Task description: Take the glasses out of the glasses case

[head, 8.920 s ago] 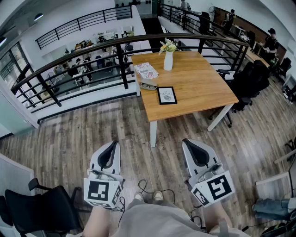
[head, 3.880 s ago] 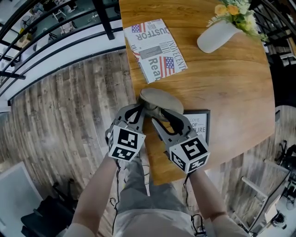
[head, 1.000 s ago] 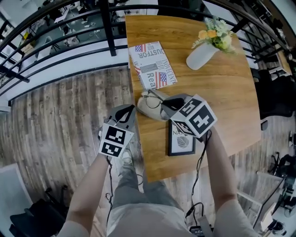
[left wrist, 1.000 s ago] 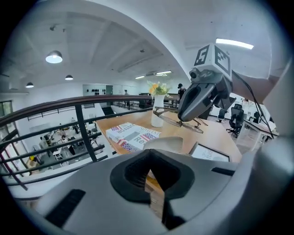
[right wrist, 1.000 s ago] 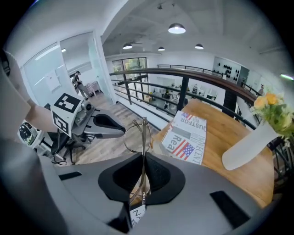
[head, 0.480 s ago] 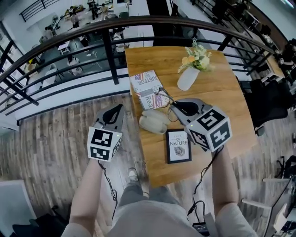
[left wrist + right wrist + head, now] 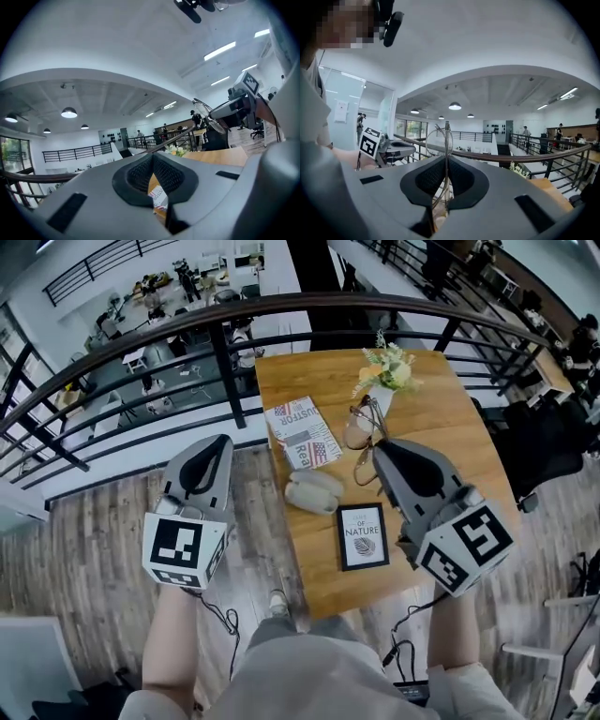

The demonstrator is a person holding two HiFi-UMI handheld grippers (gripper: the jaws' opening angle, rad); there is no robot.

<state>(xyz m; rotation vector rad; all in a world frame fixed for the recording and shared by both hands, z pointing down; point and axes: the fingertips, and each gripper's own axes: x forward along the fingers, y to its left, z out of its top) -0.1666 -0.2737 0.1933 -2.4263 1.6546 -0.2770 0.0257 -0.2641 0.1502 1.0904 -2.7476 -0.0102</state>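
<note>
As right tongs point(image 7: 446, 174) pinch glasses point(image 7: 447, 139), case point(image 7: 314, 490) below

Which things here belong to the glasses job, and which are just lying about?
Job:
- glasses, clamped in the right gripper
- glasses case, on the table
- left gripper, empty

Lying about:
- magazine
- vase of flowers
- framed picture

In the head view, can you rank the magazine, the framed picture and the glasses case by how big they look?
Largest: magazine and framed picture, too alike to rank.
Smallest: glasses case.
</note>
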